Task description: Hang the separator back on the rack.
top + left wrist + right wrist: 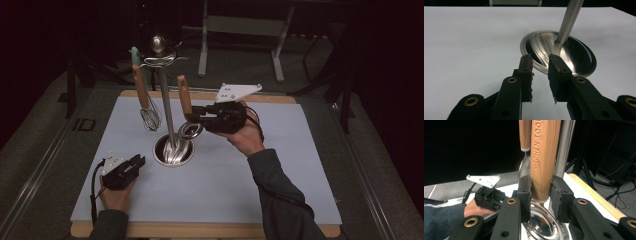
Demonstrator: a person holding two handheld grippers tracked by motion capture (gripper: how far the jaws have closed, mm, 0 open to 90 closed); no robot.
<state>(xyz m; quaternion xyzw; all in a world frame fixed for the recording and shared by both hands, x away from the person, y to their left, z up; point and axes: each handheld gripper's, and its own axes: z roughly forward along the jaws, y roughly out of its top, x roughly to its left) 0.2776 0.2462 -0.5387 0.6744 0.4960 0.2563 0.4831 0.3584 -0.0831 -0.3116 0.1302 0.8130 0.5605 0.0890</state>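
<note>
A steel utensil stand (166, 107) rises from a round dish base (173, 151) on the pale mat. From its top hooks hangs a wire whisk (149, 117) with a wooden handle. My right gripper (193, 114) is shut on the wooden handle (183, 96) of a second utensil, held upright just right of the pole, its coiled wire head (190, 131) above the base. In the right gripper view the handle (544, 157), stamped KITCHEN TOOL, is pinched by the right gripper (540, 187). My left gripper (138, 161) rests on the mat left of the base; its own view shows the left gripper (540, 62) open and empty.
The mat lies on a wooden table (200, 230) whose edge shows at front and back. The stand's pole (569, 22) and base (564, 55) lie just ahead of the left jaws. Dark floor, table legs (202, 45) and cables surround the table.
</note>
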